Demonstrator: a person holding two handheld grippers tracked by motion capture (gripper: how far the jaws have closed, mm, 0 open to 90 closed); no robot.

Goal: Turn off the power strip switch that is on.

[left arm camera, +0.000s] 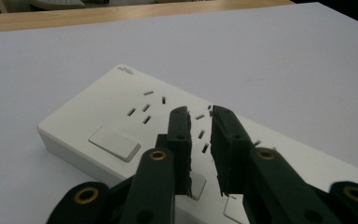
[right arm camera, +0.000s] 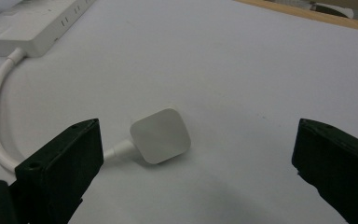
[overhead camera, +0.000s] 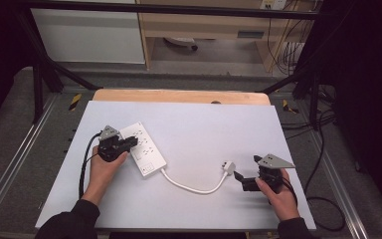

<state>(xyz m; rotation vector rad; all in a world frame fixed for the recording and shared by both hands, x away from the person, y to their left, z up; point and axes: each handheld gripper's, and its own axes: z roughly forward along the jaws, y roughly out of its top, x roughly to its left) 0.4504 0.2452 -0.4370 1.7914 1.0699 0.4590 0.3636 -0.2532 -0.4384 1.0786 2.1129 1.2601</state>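
My right hand-held gripper (right arm camera: 196,154) gapes wide just short of the plug (right arm camera: 161,135) at the table's (overhead camera: 204,129) near right: next, close on it. Farther left, my left hand-held gripper (left arm camera: 200,135), jaws barely parted and holding nothing, rests over the power strip (left arm camera: 102,116).

Bright even light on table (overhead camera: 189,199), dark surroundings, soft shadows, slight blur

Power strip (left arm camera: 121,116) smooth white plastic; table (overhead camera: 214,97) edge wood.
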